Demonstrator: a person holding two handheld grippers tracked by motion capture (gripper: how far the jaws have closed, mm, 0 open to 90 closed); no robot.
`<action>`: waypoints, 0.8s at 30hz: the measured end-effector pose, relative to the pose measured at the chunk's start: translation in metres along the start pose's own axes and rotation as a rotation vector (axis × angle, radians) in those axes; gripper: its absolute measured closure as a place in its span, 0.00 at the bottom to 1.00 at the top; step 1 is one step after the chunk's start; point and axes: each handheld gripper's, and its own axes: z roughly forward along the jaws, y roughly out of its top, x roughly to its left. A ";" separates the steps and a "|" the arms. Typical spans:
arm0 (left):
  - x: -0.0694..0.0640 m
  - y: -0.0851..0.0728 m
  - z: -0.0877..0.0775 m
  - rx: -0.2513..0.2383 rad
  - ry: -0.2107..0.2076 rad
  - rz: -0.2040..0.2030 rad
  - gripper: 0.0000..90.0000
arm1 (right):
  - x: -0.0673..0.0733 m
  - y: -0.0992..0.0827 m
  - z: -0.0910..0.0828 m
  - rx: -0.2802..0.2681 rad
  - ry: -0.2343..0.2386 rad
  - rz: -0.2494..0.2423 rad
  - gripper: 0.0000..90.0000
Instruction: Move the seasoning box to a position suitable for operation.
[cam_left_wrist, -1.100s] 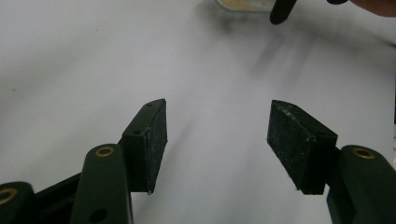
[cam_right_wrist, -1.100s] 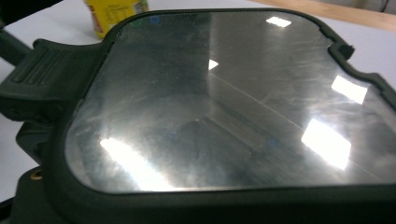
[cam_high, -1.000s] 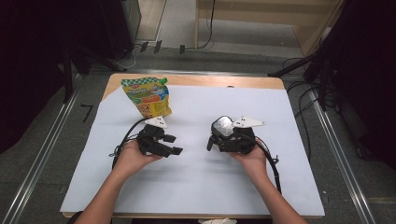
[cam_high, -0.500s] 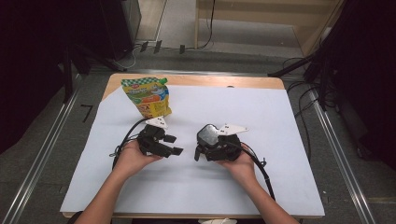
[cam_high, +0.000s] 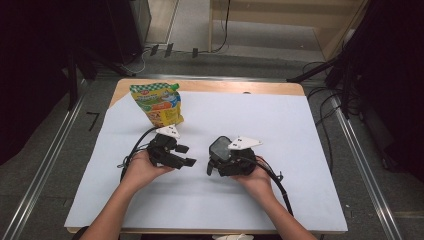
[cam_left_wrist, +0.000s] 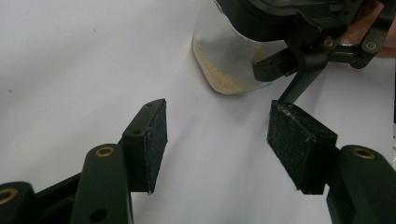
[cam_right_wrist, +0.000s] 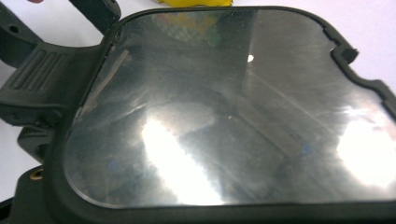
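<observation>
1. High view: the landmark is the snack pouch (cam_high: 158, 103), a yellow and green bag standing near the far left corner of the white-covered tabletop (cam_high: 300, 130).
2. The left hand-held gripper (cam_high: 186, 155) lies just in front of the snack pouch, nearer the person, with its jaws pointing to the right. The jaws are spread apart with nothing between them.
3. The right hand-held gripper (cam_high: 212, 162) sits to the right of the snack pouch and nearer the person. It clasps a container with a dark lid (cam_high: 220, 148), which lies between the two grippers.
4. Left gripper view: the two black pads (cam_left_wrist: 154, 140) stand wide apart over bare white tabletop. Beyond them is the clear container, holding pale grains at its bottom, with a jaw of the right hand-held gripper pressed to its side.
5. Right gripper view: the glossy, dark-rimmed lid of the container fills most of the frame. A yellow strip of the snack pouch shows past the lid's far edge, and the left hand-held gripper's jaw is at the upper left.
</observation>
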 end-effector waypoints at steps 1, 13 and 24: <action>0.000 0.000 0.000 -0.002 -0.001 0.000 0.43 | 0.000 0.000 -0.001 -0.002 0.009 0.005 0.16; -0.001 0.000 -0.001 0.000 -0.001 0.003 0.43 | 0.003 -0.003 -0.023 0.033 0.002 0.022 0.16; -0.005 0.001 0.001 0.000 -0.009 0.007 0.44 | 0.001 -0.012 -0.058 0.038 0.053 0.089 0.27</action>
